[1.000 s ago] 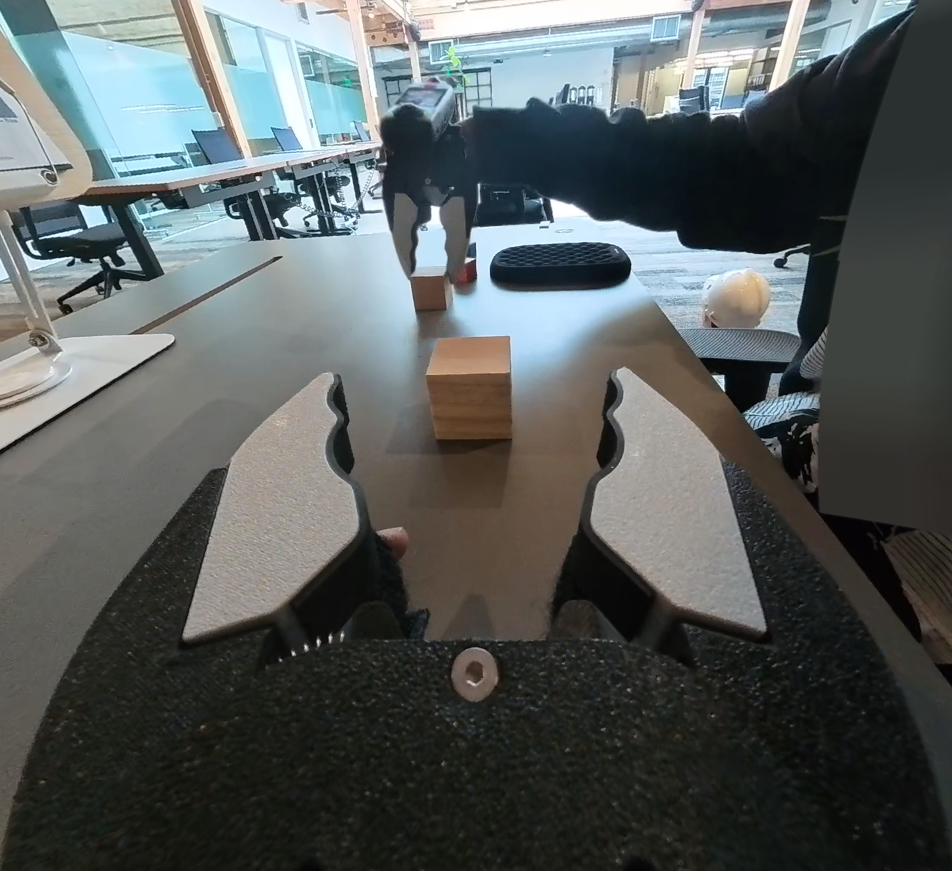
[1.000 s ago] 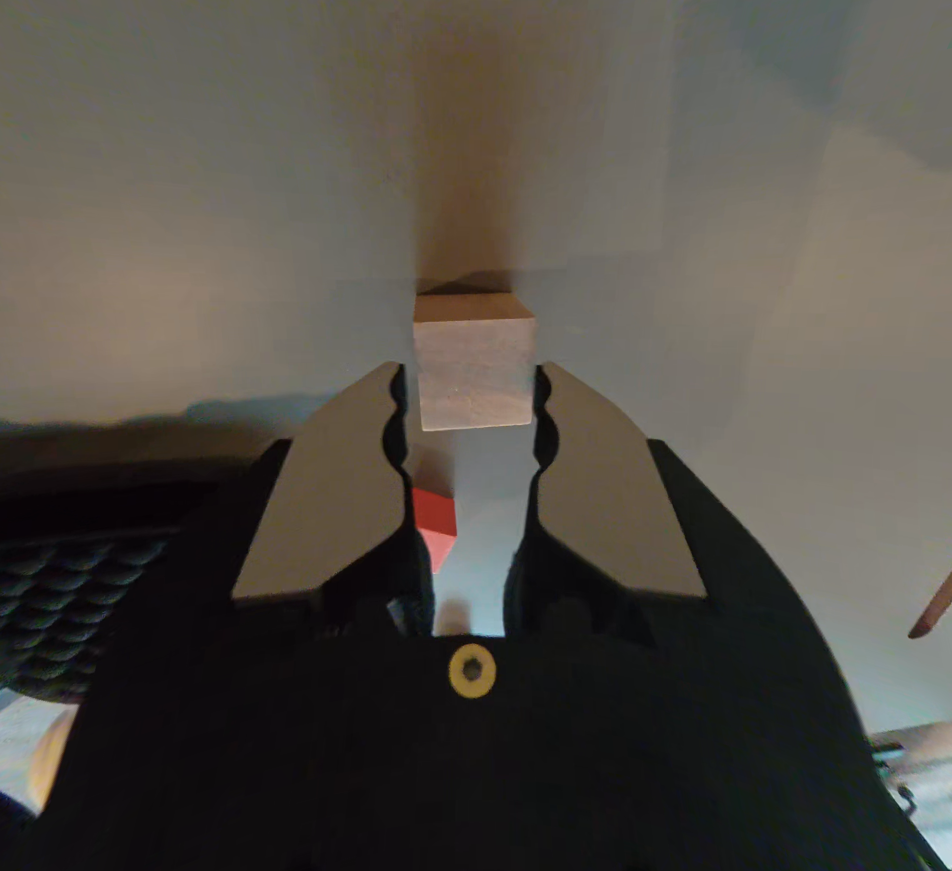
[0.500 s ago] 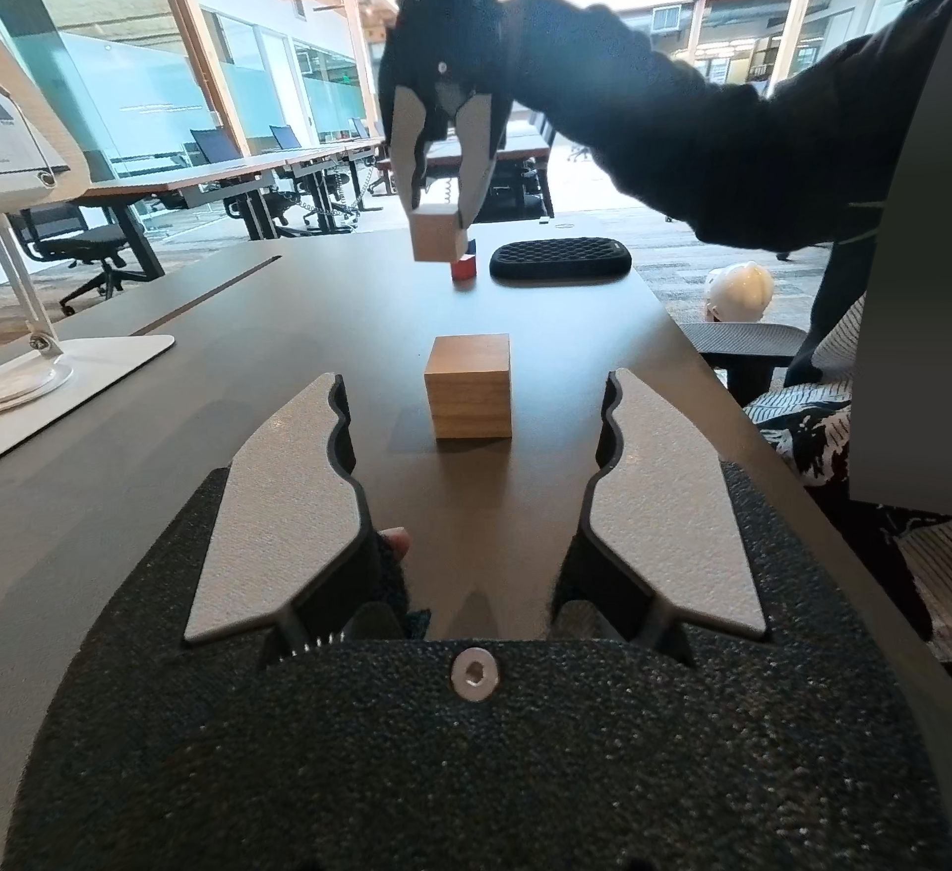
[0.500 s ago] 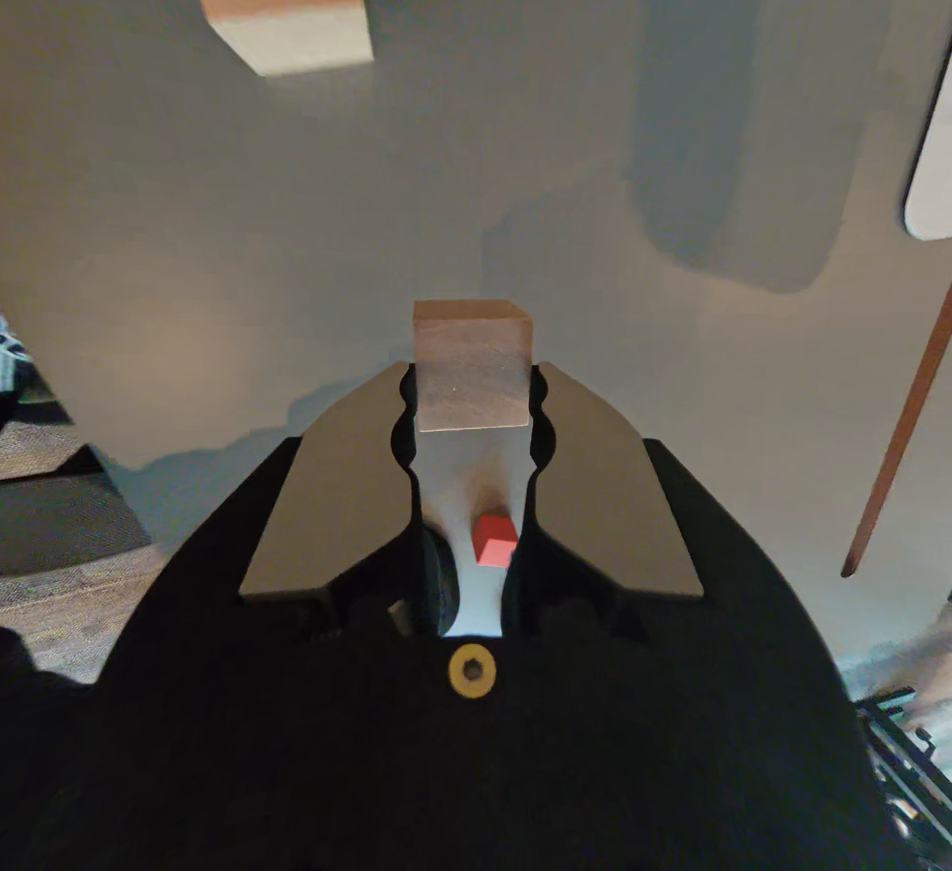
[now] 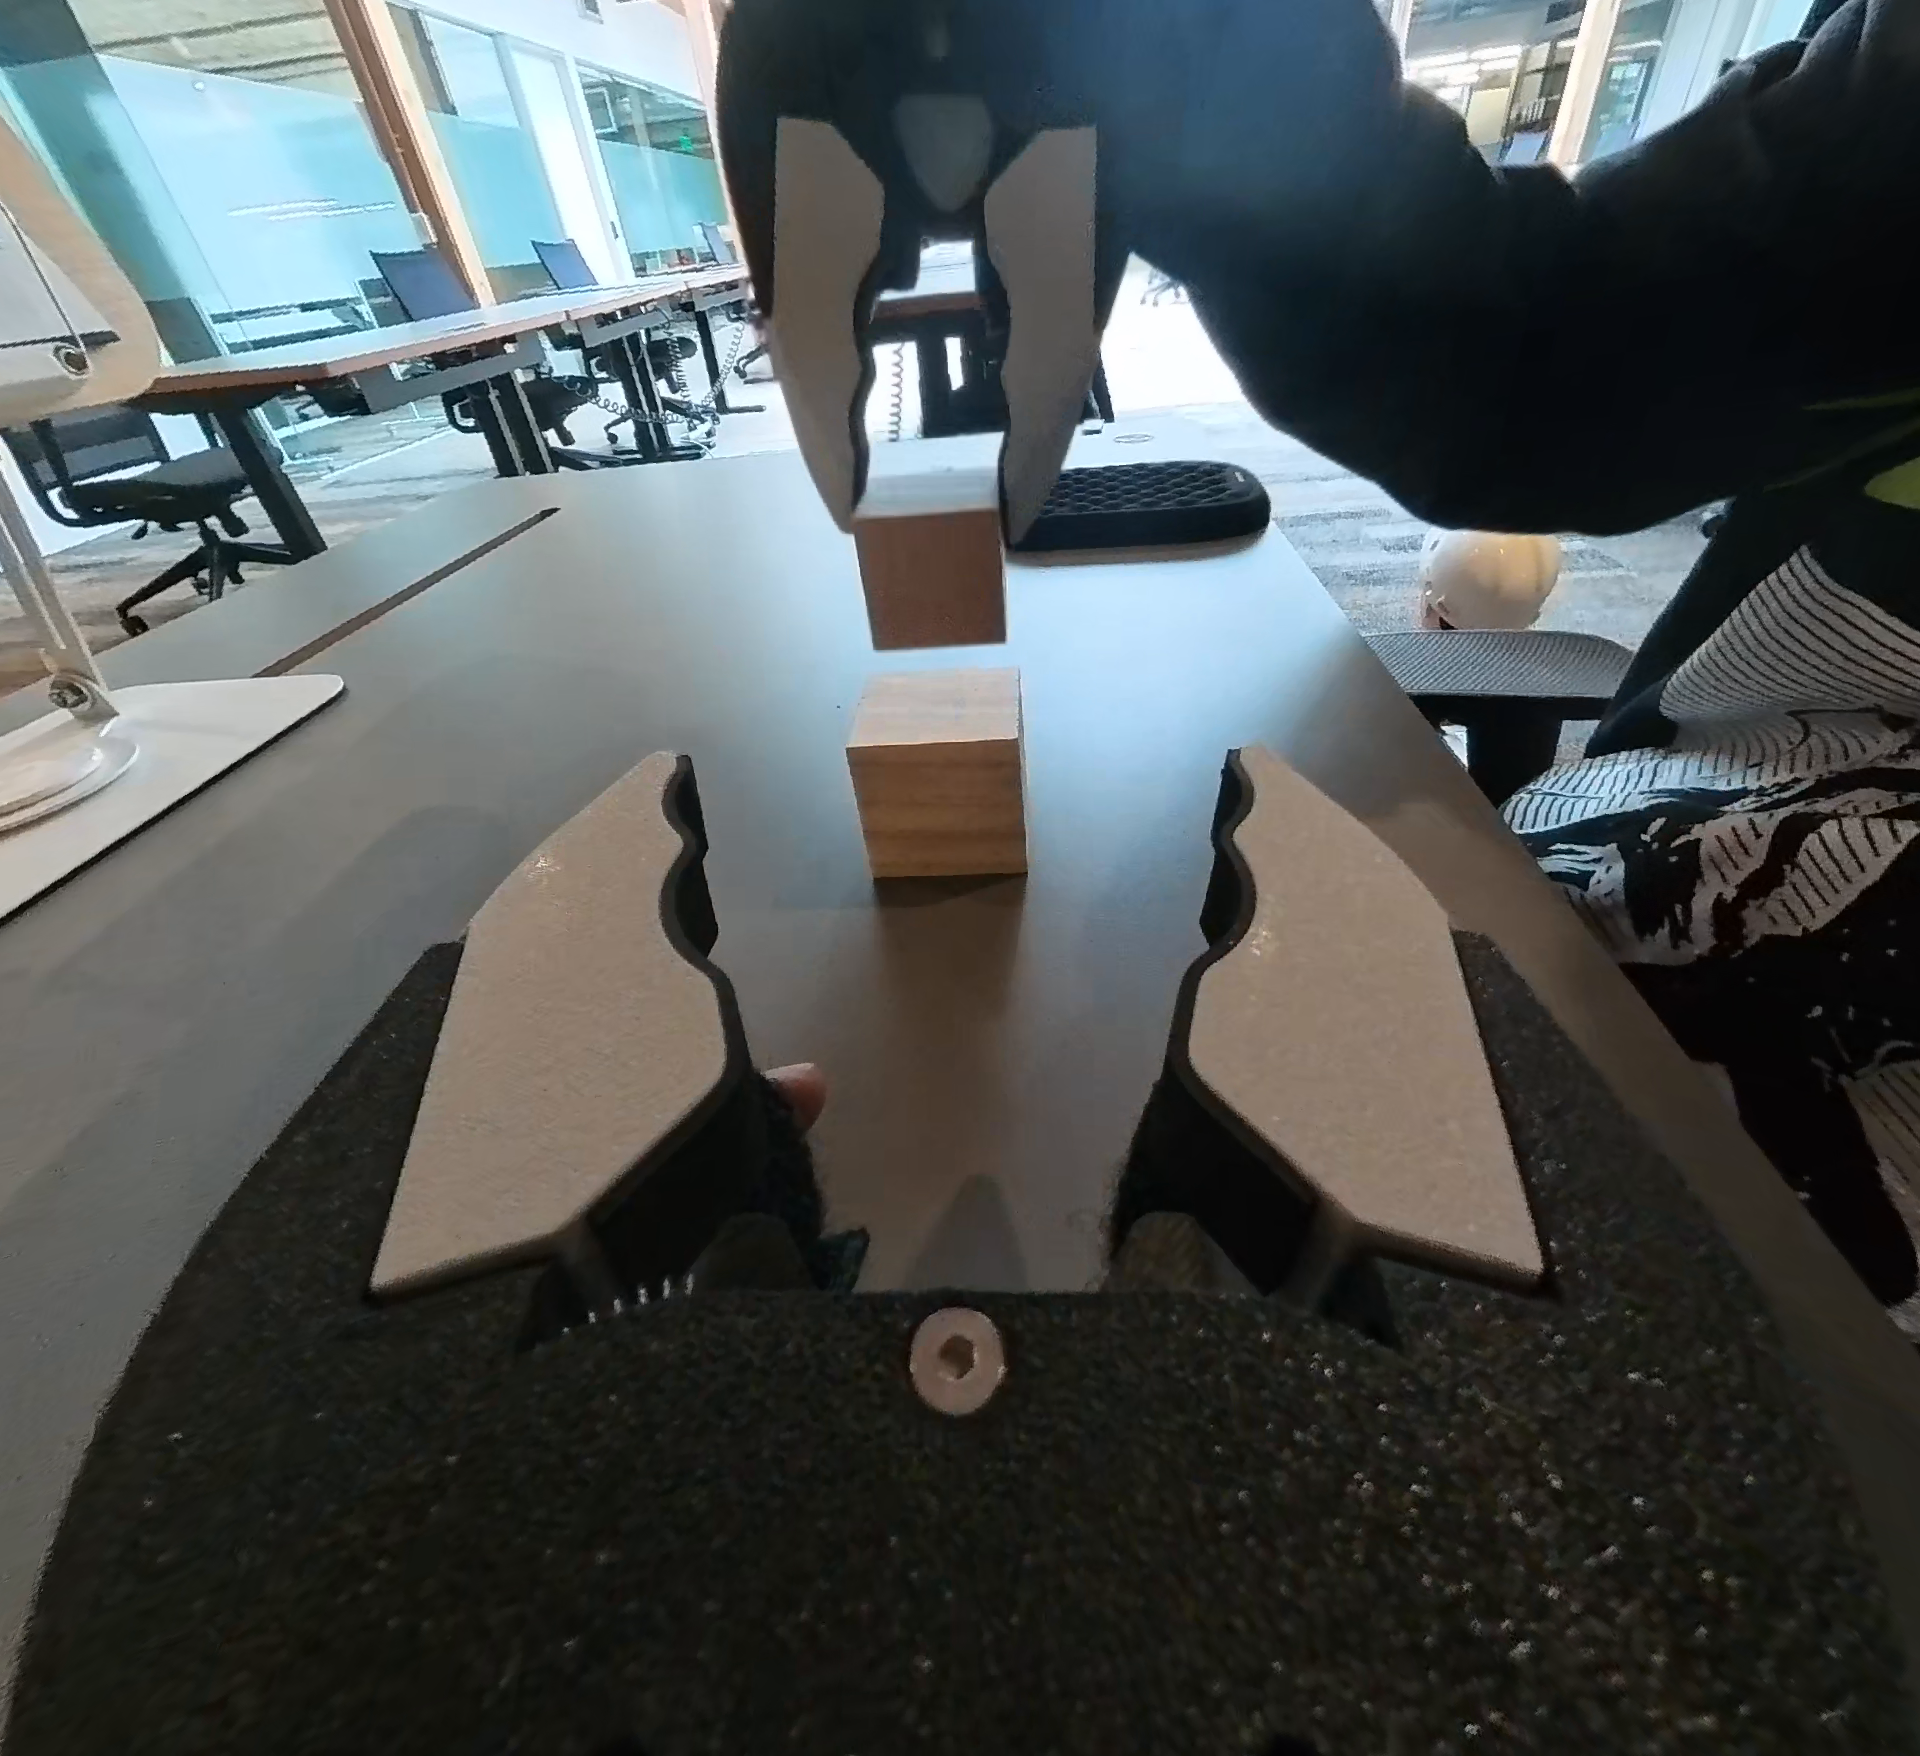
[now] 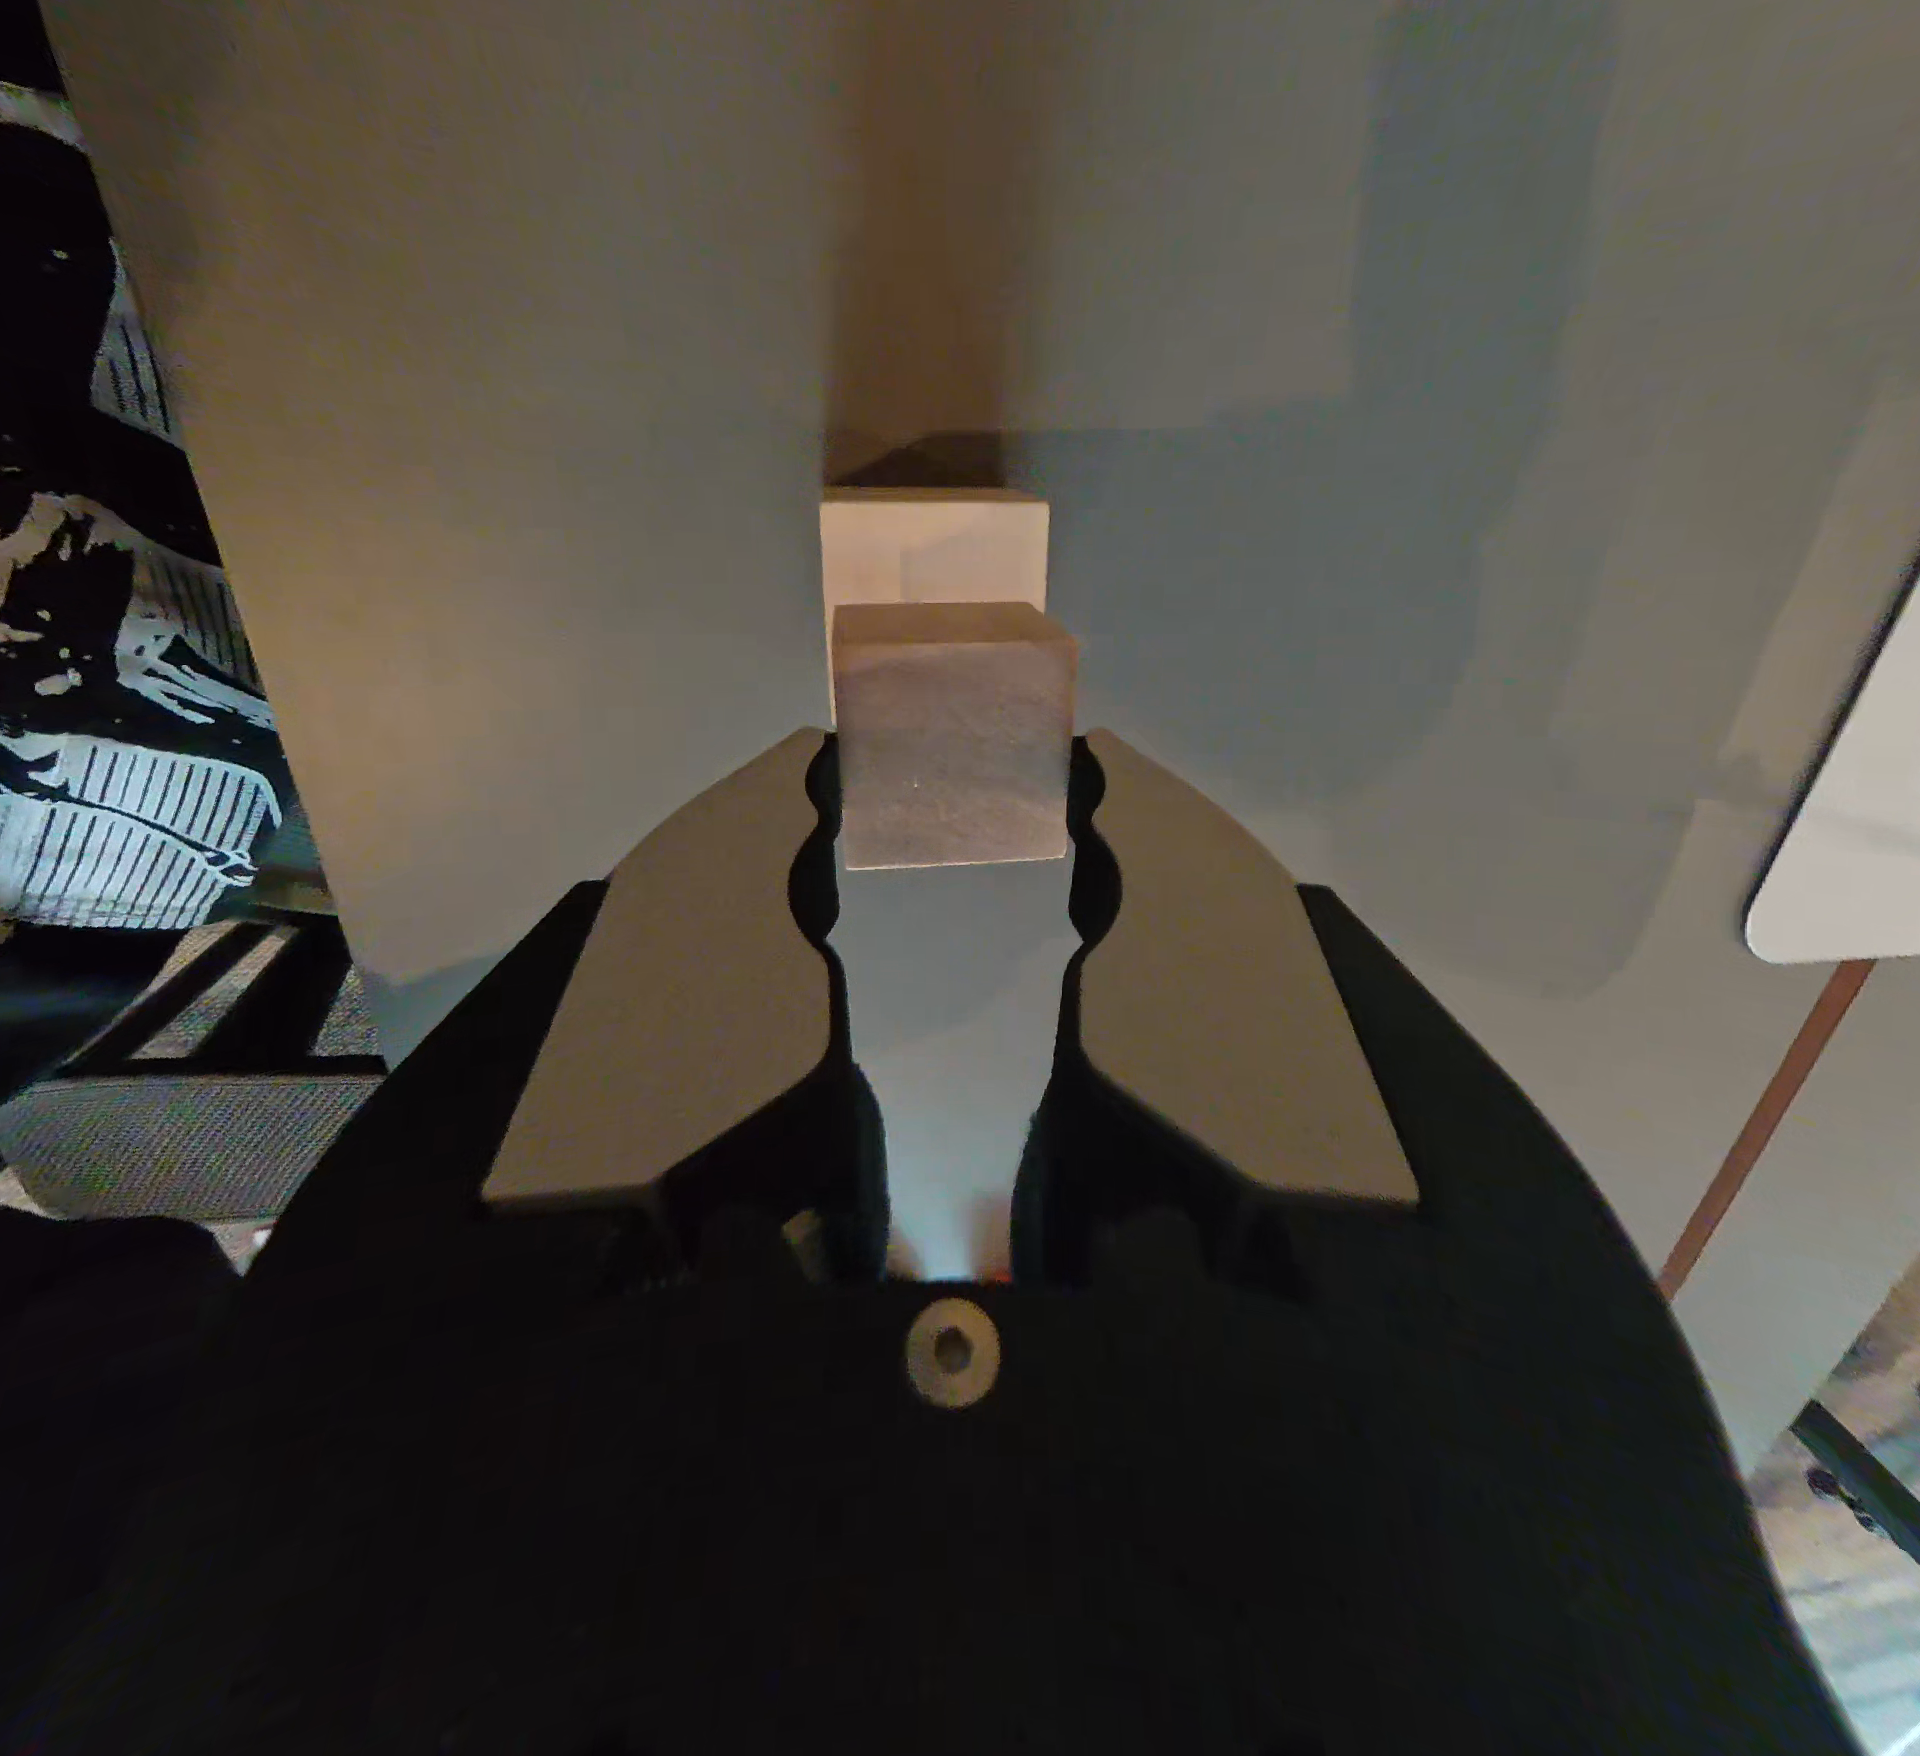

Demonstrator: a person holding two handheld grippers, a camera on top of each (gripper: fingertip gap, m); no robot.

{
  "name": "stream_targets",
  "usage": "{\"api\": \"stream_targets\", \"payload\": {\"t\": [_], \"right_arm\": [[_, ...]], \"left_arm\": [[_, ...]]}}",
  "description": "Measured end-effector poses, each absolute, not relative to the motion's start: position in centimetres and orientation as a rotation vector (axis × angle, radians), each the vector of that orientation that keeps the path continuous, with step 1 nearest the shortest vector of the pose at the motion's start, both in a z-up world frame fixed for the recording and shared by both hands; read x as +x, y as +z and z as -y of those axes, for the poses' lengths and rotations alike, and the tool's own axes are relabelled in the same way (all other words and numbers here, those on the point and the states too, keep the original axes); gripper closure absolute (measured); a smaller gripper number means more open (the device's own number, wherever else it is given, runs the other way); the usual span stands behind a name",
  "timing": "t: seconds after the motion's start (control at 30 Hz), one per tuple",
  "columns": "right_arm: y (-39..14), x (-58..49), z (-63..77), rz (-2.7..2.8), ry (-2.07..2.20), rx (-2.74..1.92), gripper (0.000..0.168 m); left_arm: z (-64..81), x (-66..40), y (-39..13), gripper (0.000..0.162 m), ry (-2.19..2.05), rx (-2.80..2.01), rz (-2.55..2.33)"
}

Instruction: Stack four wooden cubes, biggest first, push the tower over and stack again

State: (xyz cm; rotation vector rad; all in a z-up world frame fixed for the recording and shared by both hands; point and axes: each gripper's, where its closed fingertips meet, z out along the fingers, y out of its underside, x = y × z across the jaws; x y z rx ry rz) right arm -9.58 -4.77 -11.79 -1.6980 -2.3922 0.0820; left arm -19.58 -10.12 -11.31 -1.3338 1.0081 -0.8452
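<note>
- Left gripper [image 5: 956, 859], lower half of the left wrist view: jaws spread wide apart, nothing between them, held low over the dark table [image 5: 520, 771]. A fingertip shows behind its left finger. It sits in the same place as half a second ago.
- Large wooden cube [image 5: 938, 776], centre of that view, just beyond the left gripper's fingertips: flat on the table, upright, unmoved. Judged to be the base of the tower.
- Smaller wooden cube [image 5: 932, 563], directly above the large one: clamped at its upper sides by the right gripper [image 5: 928, 496], which points downward. A thin gap separates the two cubes; they do not touch. A second ago this cube stood on the far part of the table; it has since been lifted and carried over the base.
- Right wrist view: the right gripper [image 6: 951, 797] is closed on the smaller wooden cube [image 6: 951, 750], with the large wooden cube [image 6: 933, 553] showing just past it, shifted slightly left of centre.
- Meaning for the task: the second tier is near placement; a short descent and release remain, with a small sideways correction likely.
- Black mesh pad [image 5: 1143, 501], middle right, farther along the table.
- White stand base [image 5: 156, 740], left edge.
- Far background: office desks and chairs [image 5: 416, 356], upper left.
</note>
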Motion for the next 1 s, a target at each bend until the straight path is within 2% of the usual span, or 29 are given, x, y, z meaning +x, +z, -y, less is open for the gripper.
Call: {"api": "stream_targets", "payload": {"t": [1.0], "right_arm": [[-14.0,-10.6,4.5,2.413,0.102,-1.751,0.127]], "left_arm": [[10.1,-19.6,-11.3,0.07,-0.85,-1.341,-1.004]]}}
